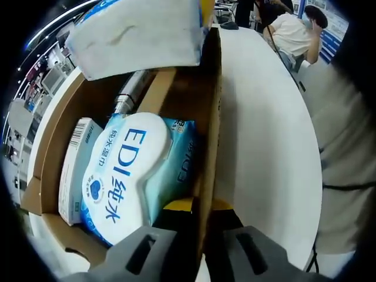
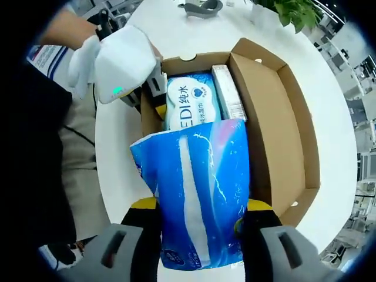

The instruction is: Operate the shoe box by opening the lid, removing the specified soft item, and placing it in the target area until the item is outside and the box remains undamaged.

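An open cardboard shoe box [image 2: 267, 176] lies on a white table, its lid [image 2: 294, 117] folded back. Inside lie an "EDI" wet-wipe pack [image 1: 126, 176] [image 2: 191, 106], a slim white carton [image 1: 73, 170] [image 2: 228, 94] and a metal cylinder [image 1: 130, 94]. My right gripper [image 2: 200, 211] is shut on a soft blue-and-white pack [image 2: 197, 194] held above the box; the same pack [image 1: 141, 35] hangs over the box's far end. My left gripper [image 1: 198, 205] is shut on the box's side wall [image 1: 210, 117]. A white-gloved hand [image 2: 120, 61] holds the left gripper [image 2: 154, 97] there.
The white table [image 1: 264, 135] [image 2: 188, 35] extends past the box. A potted plant [image 2: 294, 12] and a dark object [image 2: 200, 7] stand at its far edge. The person's body [image 2: 53, 158] is close beside the box. Another person [image 1: 294, 29] sits in the background.
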Motion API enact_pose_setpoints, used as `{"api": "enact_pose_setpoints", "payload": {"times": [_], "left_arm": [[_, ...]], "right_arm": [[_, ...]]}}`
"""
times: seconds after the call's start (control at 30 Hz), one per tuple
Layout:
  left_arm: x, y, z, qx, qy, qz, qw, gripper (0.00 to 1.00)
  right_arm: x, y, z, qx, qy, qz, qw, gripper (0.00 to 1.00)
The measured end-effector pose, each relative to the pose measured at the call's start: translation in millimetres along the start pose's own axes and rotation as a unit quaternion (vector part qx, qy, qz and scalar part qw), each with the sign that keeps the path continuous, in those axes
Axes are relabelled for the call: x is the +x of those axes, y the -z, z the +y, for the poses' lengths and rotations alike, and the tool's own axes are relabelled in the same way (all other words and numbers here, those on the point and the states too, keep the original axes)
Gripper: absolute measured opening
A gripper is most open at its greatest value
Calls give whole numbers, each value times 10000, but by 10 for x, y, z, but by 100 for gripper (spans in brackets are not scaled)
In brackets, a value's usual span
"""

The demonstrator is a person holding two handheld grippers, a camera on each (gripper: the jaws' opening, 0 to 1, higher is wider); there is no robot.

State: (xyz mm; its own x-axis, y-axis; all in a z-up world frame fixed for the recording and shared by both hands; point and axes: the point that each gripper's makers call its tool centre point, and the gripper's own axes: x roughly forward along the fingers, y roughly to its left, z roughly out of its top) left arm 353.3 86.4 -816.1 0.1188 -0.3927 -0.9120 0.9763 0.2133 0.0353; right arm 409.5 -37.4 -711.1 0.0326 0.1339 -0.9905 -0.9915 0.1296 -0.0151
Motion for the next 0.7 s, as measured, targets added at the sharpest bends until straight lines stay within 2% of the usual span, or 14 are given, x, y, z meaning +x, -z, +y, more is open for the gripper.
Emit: {"api": "enact_pose_setpoints", "payload": {"times": [0.7], "left_arm": [[5,6,-1,6,2,-5,10000,1]], "right_arm": [[-135,62,121,-15,-2,-236,9997,51]]}}
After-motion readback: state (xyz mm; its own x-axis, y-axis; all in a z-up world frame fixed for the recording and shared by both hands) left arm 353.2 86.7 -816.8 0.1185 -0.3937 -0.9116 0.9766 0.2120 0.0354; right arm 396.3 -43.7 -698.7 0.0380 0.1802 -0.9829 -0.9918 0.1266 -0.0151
